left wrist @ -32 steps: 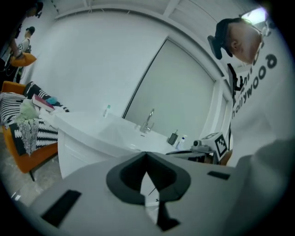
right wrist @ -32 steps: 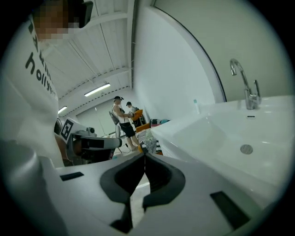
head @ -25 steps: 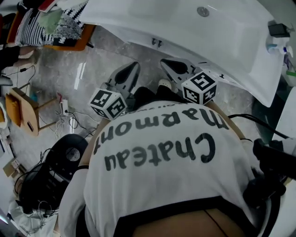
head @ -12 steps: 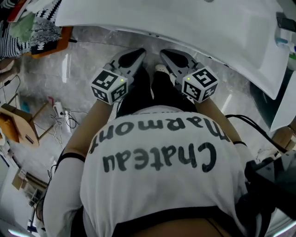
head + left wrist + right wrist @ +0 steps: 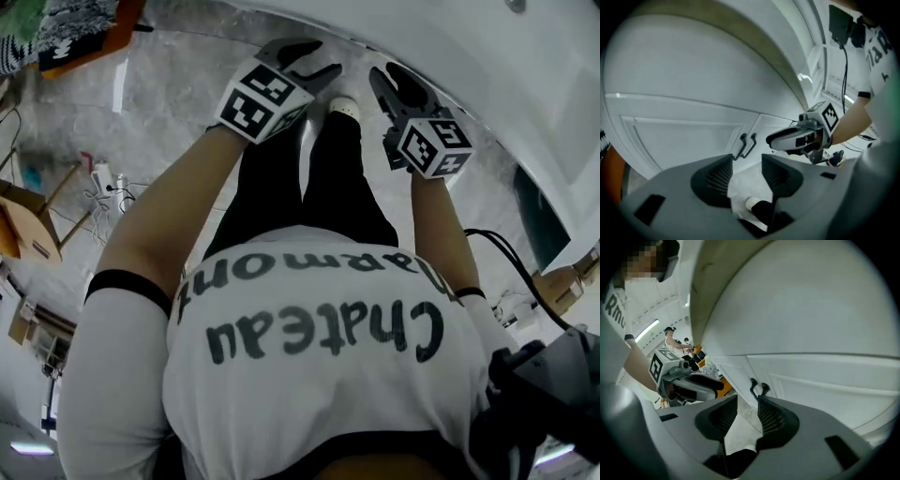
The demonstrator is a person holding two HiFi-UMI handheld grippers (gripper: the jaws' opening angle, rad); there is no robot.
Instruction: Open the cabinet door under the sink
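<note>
Head view: we hold the left gripper (image 5: 305, 58) and right gripper (image 5: 398, 84) low under the sink (image 5: 525, 75). Left gripper view: its jaws have just been opening and hold nothing, with the handles (image 5: 746, 144) of the cabinet door (image 5: 684, 140) ahead, untouched. Right gripper view: its jaws have likewise just been opening and are empty; the handles seem so close together that we may catch both

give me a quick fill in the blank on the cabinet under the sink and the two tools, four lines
1. The white panelled cabinet doors carry ___ dark bar handles side by side.
2. Both doors stand ___.
3. The jaws of the left tool and right tool stand ___, with nothing between them.
4. Above the doors bulges the rounded underside of the white ___.

Missing words: two; closed; open; sink.

Note: both tools' jaws have just been opening.
</note>
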